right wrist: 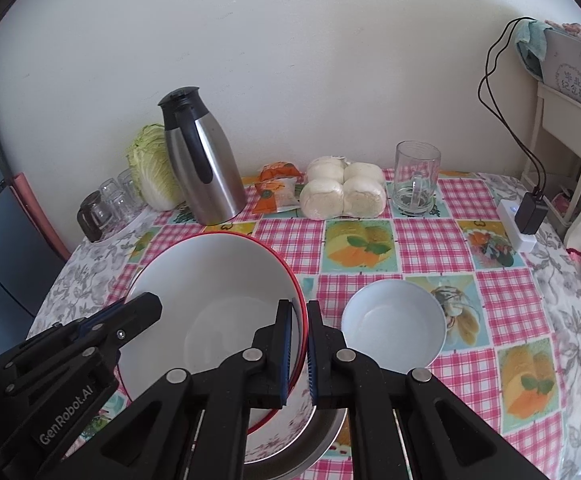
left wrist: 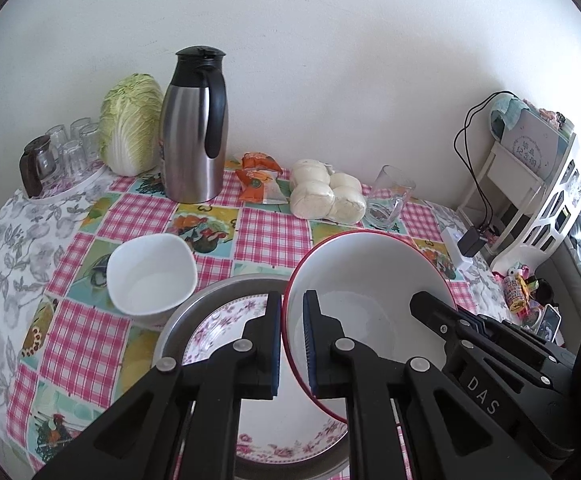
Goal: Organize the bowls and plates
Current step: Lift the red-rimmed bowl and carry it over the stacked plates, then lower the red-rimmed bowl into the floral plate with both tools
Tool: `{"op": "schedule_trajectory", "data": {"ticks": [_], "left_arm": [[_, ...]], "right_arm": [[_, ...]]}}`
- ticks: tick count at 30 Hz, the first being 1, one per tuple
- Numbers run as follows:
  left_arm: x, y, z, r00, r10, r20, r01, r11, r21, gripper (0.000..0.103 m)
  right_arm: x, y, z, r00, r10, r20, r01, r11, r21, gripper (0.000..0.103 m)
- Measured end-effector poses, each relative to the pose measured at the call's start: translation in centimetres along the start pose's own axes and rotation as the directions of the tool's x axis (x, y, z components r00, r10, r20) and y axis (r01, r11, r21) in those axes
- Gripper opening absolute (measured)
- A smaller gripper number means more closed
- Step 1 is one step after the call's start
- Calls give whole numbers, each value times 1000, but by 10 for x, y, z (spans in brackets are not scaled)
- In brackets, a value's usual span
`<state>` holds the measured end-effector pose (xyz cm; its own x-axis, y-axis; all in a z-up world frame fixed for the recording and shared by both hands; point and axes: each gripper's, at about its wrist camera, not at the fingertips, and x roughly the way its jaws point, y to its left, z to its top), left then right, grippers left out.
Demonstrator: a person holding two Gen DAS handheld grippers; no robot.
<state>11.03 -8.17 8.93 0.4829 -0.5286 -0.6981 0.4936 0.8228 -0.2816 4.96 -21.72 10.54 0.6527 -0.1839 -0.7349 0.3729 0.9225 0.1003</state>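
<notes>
Both grippers, left (left wrist: 292,344) and right (right wrist: 299,350), clamped on opposite rims of red-rimmed bowl (left wrist: 370,280), above floral plate (left wrist: 226,320) in metal pan (left wrist: 194,304).

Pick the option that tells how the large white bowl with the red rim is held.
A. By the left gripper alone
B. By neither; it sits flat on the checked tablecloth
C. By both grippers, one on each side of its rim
C: the left gripper and the right gripper each pinch the rim of the large white bowl with the red rim, on opposite sides, above the floral plate.
</notes>
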Motion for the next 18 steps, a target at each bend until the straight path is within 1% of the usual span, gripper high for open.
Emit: {"op": "schedule_trajectory", "data": {"ticks": [5,10,14,18], "left_arm": [[-2,17,-6,1000,5,-11,-6,1000,-21,10],[5,34,-10,999,-16,-39,14,998,-54,10],[11,42,-12,999,9,-53,-12,999,-53,10],[21,47,-13,997,41,-72,-44,998,-35,10]], "right_arm": [[5,15,-11,1000,12,-15,-12,1000,-18,8],[13,25,-20,1000,12,-22,-12,1000,-20,8],[25,29,-28,999,23,-33,-23,1000,7,8],[43,28,-37,997,49,-56,-45,997,62,8]]}}
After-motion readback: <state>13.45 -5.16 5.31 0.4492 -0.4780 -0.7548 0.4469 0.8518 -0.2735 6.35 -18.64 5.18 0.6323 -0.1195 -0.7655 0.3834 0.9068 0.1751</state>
